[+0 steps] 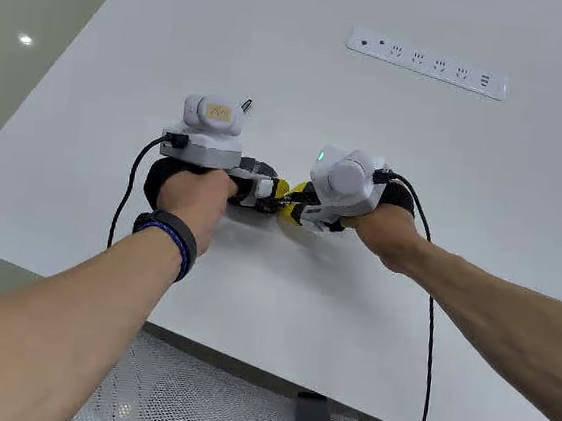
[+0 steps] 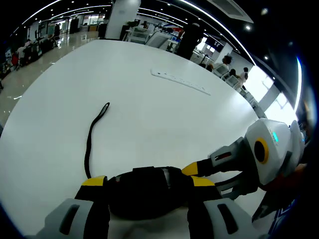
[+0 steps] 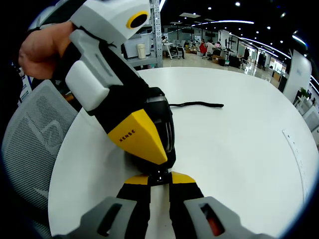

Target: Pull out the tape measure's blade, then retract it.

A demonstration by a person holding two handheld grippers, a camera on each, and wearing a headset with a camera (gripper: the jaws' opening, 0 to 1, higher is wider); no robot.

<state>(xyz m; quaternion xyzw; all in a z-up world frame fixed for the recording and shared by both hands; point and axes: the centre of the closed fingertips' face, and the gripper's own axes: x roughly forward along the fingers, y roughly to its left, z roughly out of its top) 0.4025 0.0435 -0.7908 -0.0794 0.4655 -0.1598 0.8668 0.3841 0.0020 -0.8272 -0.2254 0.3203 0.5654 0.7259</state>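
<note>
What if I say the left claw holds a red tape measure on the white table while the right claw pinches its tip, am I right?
Not quite. The tape measure is black, not red; the left gripper view shows it. The rest stands: the left claw holds it on the white table while the right claw pinches its tip.

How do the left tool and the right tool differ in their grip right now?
The left tool has wide-set jaws, the right tool nearly closed ones. The left tool clamps the tape measure by its case; the right tool pinches a small tab at its edge, likely the blade tip. Both have yellow-tipped jaws.
</note>
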